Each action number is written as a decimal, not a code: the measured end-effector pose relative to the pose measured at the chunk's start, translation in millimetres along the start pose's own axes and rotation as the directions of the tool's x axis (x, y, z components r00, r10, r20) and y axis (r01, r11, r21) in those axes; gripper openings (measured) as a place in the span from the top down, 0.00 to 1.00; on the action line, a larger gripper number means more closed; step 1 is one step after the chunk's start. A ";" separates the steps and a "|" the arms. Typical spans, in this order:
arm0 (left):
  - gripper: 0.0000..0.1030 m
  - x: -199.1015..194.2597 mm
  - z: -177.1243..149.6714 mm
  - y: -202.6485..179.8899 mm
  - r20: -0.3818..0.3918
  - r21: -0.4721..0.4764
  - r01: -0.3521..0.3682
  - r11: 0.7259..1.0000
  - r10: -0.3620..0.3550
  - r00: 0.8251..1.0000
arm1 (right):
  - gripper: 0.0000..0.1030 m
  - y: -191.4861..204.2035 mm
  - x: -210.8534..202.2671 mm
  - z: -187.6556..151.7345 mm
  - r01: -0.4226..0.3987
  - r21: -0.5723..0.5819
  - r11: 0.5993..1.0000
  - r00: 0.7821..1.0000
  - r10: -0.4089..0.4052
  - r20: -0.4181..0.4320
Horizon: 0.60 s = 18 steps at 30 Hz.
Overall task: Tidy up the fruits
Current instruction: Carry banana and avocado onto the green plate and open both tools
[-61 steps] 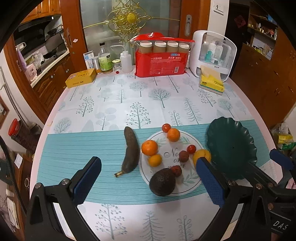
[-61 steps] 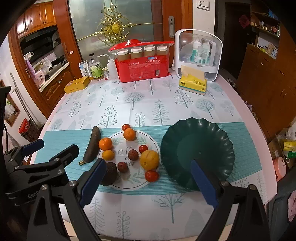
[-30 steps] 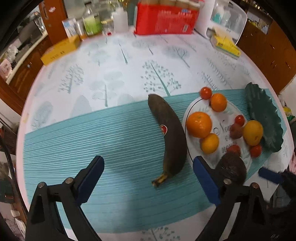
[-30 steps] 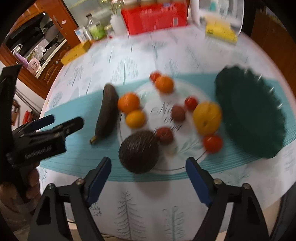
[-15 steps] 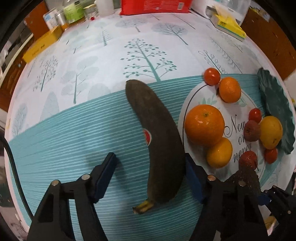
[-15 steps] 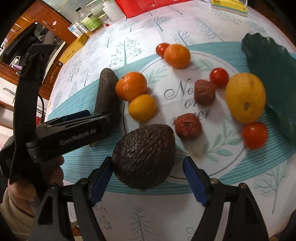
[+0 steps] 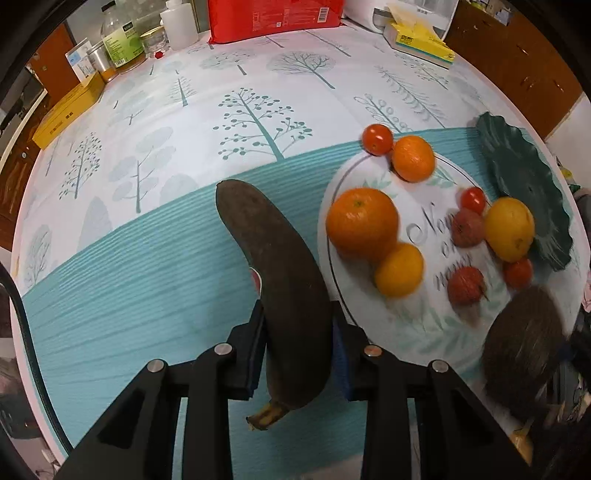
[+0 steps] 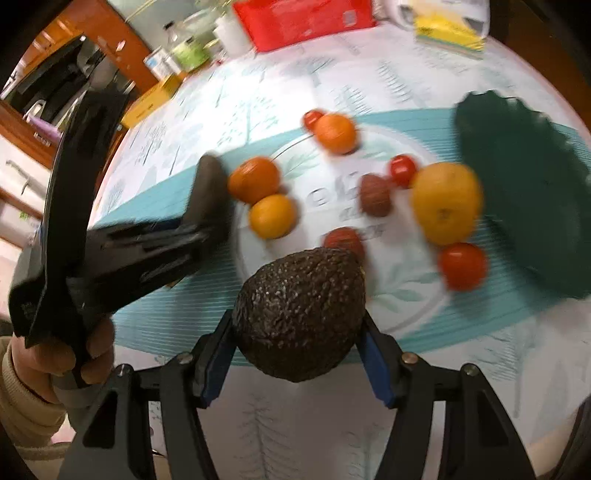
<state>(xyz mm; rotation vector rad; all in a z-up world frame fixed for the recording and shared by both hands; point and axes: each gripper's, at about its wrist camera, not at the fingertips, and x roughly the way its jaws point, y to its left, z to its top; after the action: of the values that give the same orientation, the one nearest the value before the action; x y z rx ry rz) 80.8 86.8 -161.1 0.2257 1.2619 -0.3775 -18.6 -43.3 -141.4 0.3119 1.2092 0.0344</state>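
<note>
A dark, overripe banana [image 7: 273,251] lies on the teal band of the tablecloth. My left gripper [image 7: 298,328] is closing on its lower half, and both pads press its sides. A dark, bumpy avocado [image 8: 299,306] sits between the blue pads of my right gripper [image 8: 295,350], whose jaws are closing and touch it on both sides. The right wrist view also shows the left gripper [image 8: 207,229] on the banana [image 8: 207,177]. Oranges [image 7: 362,221], a yellow citrus [image 7: 509,229] and small tomatoes [image 7: 376,138] lie on a white round patch [image 7: 417,321]. A dark green plate [image 8: 524,177] stands to the right.
At the back of the table stand a red pack [image 7: 275,16], bottles [image 7: 122,40], a yellow box [image 7: 66,110] and a tissue pack [image 7: 417,40]. A person's hand [image 8: 48,354] holds the left gripper. The table's front edge is close below both grippers.
The left jaws came down around the banana and closed until the pads touch it. The right jaws narrowed onto the avocado, and the right wrist view has shifted and blurred.
</note>
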 end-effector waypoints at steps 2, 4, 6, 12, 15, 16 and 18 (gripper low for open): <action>0.71 -13.4 -6.7 -7.8 0.004 0.016 0.001 1.000 -0.001 1.000 | 0.39 -10.7 -14.0 -1.5 0.023 0.024 0.999 0.999 -0.024 0.030; 0.71 -24.4 -8.6 -13.7 0.015 0.034 0.002 0.999 -0.002 1.000 | 0.39 -23.4 -27.4 -3.5 0.045 0.046 0.998 0.997 -0.048 0.060; 0.71 -35.9 -5.1 -24.8 0.039 0.061 0.001 0.998 -0.003 0.999 | 0.39 -32.8 -37.6 -0.9 0.066 0.061 0.996 0.994 -0.071 0.085; 0.71 -70.6 22.7 -77.8 0.158 0.160 0.035 0.987 -0.060 0.986 | 0.39 -71.0 -59.5 13.4 0.115 0.136 0.984 0.982 -0.134 0.134; 0.71 -75.7 42.1 -111.8 0.185 0.203 0.042 0.978 -0.080 0.979 | 0.39 -96.9 -72.3 18.1 0.135 0.171 0.976 0.976 -0.161 0.150; 0.71 -75.1 48.2 -120.7 0.189 0.211 0.046 0.977 -0.087 0.978 | 0.39 -108.3 -76.0 21.7 0.145 0.185 0.972 0.973 -0.174 0.152; 0.71 -73.7 58.1 -133.6 0.191 0.213 0.053 0.976 -0.095 0.977 | 0.39 -124.0 -79.2 28.6 0.162 0.202 0.966 0.970 -0.193 0.147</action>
<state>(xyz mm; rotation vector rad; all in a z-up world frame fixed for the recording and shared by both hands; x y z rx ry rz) 60.2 -45.9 -68.2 0.3102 1.0341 -0.5836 -37.9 -183.4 -91.6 0.3632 1.0721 -0.2595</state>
